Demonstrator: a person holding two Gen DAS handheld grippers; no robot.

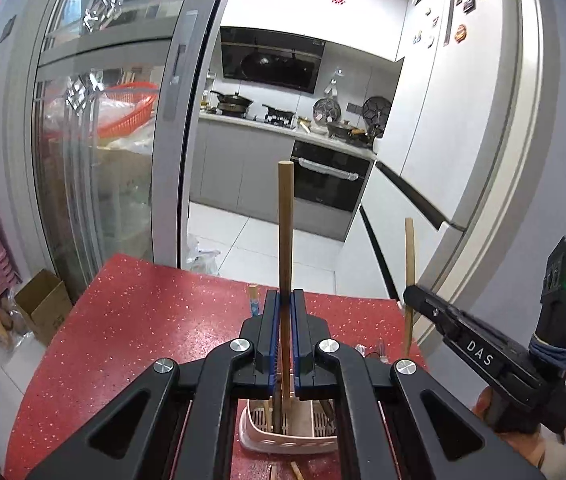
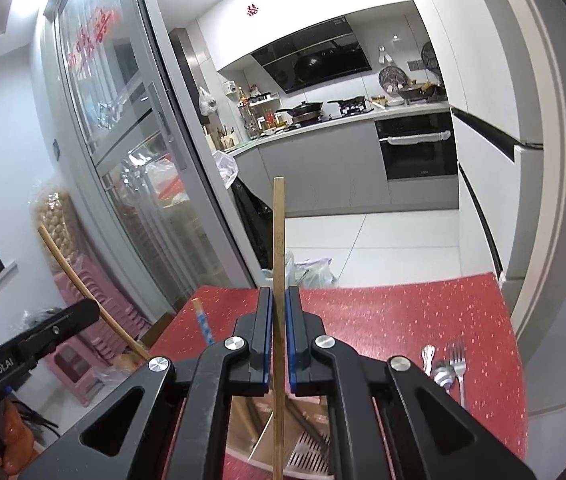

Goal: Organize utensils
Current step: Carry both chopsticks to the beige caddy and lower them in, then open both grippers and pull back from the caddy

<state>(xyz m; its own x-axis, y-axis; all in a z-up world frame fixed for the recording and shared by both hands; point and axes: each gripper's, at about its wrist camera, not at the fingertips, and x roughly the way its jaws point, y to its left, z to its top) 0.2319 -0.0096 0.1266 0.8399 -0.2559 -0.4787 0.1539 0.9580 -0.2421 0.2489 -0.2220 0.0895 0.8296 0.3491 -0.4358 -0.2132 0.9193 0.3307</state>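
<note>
left claw point(image 1: 285, 300) grips wooden handle point(image 1: 285, 220) | right claw point(image 2: 279, 296) grips chopstick point(image 2: 279, 232)

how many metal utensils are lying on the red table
3, side by side near the right edge of the red table: a small spoon, a larger spoon and a fork. The right gripper may hide more.

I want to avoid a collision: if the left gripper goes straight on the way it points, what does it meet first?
Probably the red table: the left gripper, shut on a wooden handle, points slightly downward over its bare top. A blue-patterned stick lies just left of that line; depth is unclear.
</note>
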